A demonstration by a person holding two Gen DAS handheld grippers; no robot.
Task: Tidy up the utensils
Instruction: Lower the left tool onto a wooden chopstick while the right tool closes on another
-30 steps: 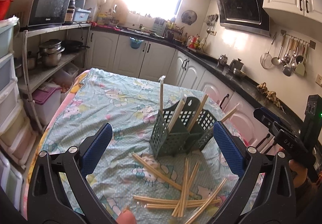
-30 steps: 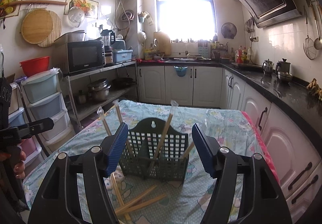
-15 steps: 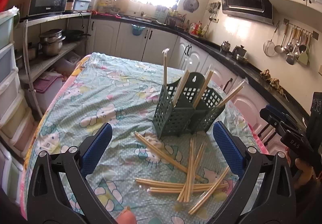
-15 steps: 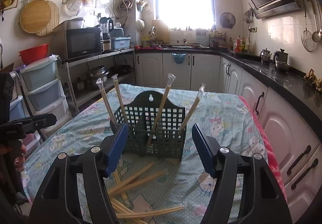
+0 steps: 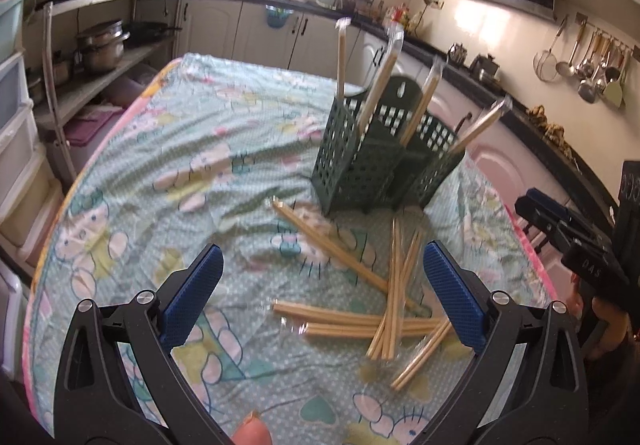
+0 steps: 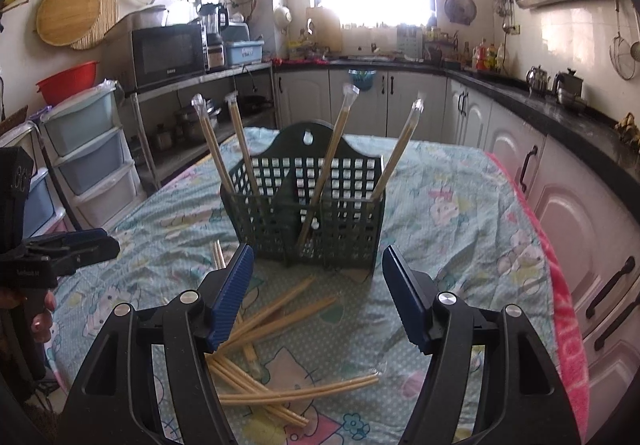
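A dark green slotted utensil caddy (image 5: 376,161) (image 6: 304,213) stands on the patterned tablecloth, with several wrapped chopstick pairs (image 6: 338,149) leaning upright in it. More wrapped chopstick pairs (image 5: 380,301) (image 6: 280,317) lie scattered on the cloth in front of it. My left gripper (image 5: 322,277) hovers open above the loose pile, nothing between its blue pads. My right gripper (image 6: 316,281) is open too, just short of the caddy and over the loose chopsticks. Each gripper shows at the edge of the other's view.
The table (image 5: 168,149) is covered by a teal cartoon-print cloth; its pink edge (image 6: 560,285) runs along the right side close to white cabinets (image 6: 580,213). A shelf with pots (image 5: 100,45) and plastic drawers (image 6: 92,157) stand to the left.
Both grippers have sunk toward the table and tipped downward, so the caddy and the scattered chopsticks sit higher and larger in both views. Jaw widths look unchanged.
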